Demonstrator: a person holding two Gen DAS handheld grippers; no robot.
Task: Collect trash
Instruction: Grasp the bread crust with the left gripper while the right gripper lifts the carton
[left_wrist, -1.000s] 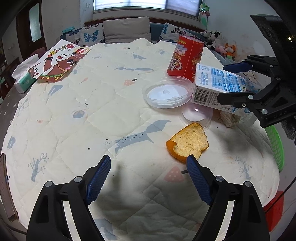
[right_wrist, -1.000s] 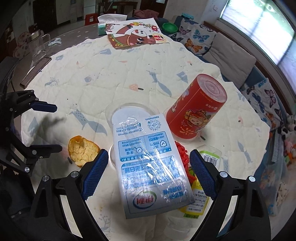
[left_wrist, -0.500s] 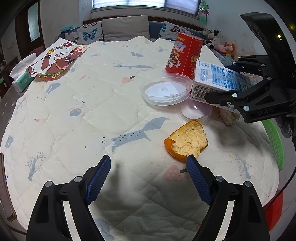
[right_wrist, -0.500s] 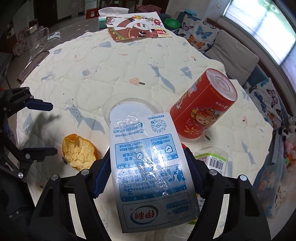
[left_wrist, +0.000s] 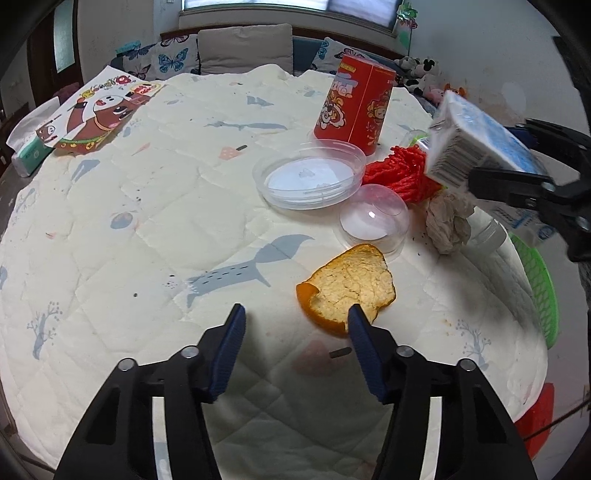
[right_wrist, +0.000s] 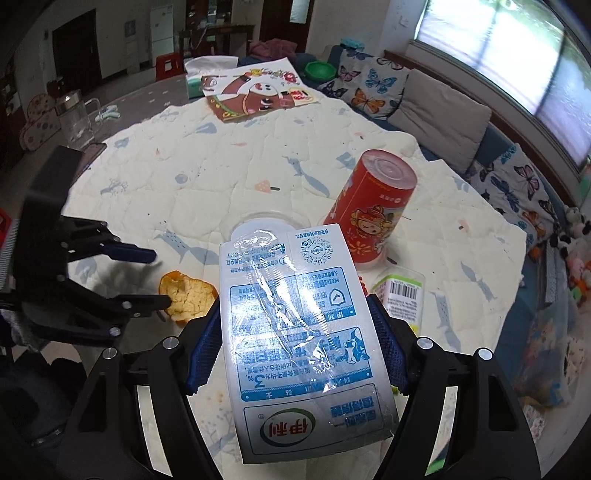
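My right gripper (right_wrist: 295, 306) is shut on a blue-and-white milk carton (right_wrist: 295, 332) and holds it tilted above the quilted table. The left wrist view shows that carton (left_wrist: 465, 147) at the upper right, in my right gripper (left_wrist: 495, 155). An orange peel (left_wrist: 351, 284) lies on the quilt, inner side up. My left gripper (left_wrist: 295, 314) hovers low just in front of it with its jaws closing. Its right fingertip overlaps the peel's near edge, and nothing sits between the pads. From the right wrist, my left gripper (right_wrist: 160, 277) appears at the left, beside the peel (right_wrist: 190, 291).
A red can (left_wrist: 354, 107), a clear shallow dish (left_wrist: 310, 177), a clear dome lid (left_wrist: 373, 221), red netting (left_wrist: 399, 173) and a crumpled tissue (left_wrist: 447, 221) crowd the right side. A green basket (left_wrist: 535, 284) hangs off the right edge. A picture book (left_wrist: 96, 118) lies far left.
My right gripper closed on the milk carton and lifted it, uncovering the red netting and the tissue. The left jaws have narrowed beside the peel.
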